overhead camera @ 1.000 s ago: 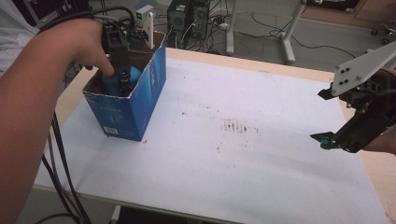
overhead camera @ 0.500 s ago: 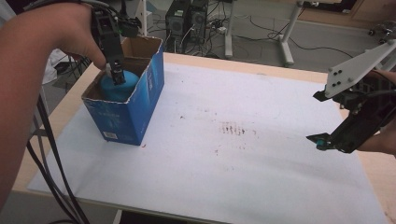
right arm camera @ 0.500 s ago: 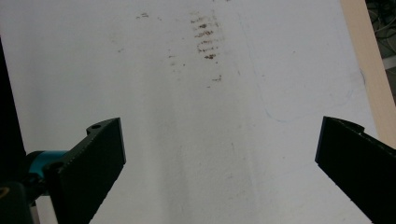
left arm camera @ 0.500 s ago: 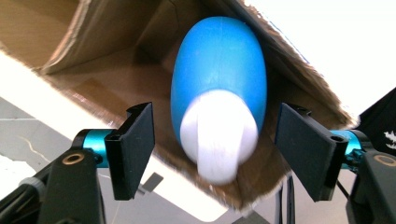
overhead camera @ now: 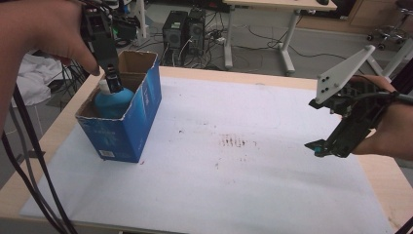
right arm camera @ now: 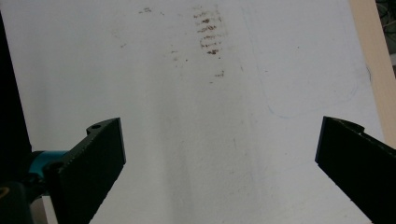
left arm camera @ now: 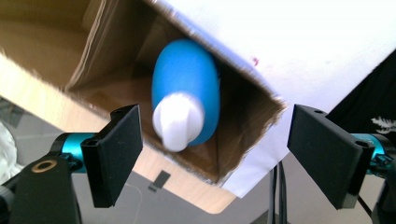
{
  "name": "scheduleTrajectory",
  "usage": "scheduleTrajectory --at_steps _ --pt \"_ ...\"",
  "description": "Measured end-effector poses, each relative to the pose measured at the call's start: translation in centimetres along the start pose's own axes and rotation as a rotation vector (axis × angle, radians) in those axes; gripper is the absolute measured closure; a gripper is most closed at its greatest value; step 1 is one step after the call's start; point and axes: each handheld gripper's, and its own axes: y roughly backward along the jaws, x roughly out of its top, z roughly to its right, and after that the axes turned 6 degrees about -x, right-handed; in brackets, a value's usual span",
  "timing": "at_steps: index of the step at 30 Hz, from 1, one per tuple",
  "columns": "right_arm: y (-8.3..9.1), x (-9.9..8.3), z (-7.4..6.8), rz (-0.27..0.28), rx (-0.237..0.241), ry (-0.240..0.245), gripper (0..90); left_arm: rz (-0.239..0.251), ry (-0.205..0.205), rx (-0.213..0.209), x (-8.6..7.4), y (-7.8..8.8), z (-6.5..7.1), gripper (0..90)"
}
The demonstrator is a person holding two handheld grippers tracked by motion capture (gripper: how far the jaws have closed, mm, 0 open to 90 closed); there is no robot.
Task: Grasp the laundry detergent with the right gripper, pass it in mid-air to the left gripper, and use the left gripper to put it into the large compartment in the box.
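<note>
Blue bottle stands upright in box, cap up; left gripper and right gripper both gape

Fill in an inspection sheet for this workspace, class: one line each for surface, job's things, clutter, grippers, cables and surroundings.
Surface: wooden table under a white sheet; brown smudges near the sheet's middle.
Job's things: open blue cardboard box at the sheet's left edge; blue bottle with white cap inside it.
Clutter: nothing seen.
Grippers: left gripper open above the box, jaws apart either side of the cap, not touching it. Right gripper open above the sheet's right side, nothing between its jaws.
Cables: black cables hang off the table's left edge.
Surroundings: computer towers and desk legs on the floor beyond.
</note>
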Motion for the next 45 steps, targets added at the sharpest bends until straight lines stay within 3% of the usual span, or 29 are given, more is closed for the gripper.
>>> scheduleTrajectory --at_steps 12,16,23,28,35,45 --pt "-0.1 -0.7 0.8 -0.066 0.014 -0.003 0.9 -0.02 -0.165 -0.028 3.6 -0.7 3.1 10.4" --pt "-0.1 -0.9 1.2 -0.1 0.014 0.003 0.9 -0.025 -0.216 -0.019 4.6 -1.1 4.0 6.8" --pt "-0.4 -0.7 2.2 -0.127 0.062 0.034 0.9 -0.056 -0.252 -0.024 6.3 -2.1 4.5 4.5" --pt "-1.2 -0.7 3.4 -0.188 0.092 0.065 0.9 -0.074 -0.296 -0.037 7.1 -2.8 5.4 1.7" --pt "-2.4 -1.3 4.7 -0.24 0.114 0.05 0.9 -0.059 -0.322 -0.045 7.6 -3.1 6.0 1.7" --pt "-2.1 -1.7 4.7 -0.238 0.126 0.032 0.9 -0.041 -0.349 -0.046 7.7 -2.8 6.5 1.7"
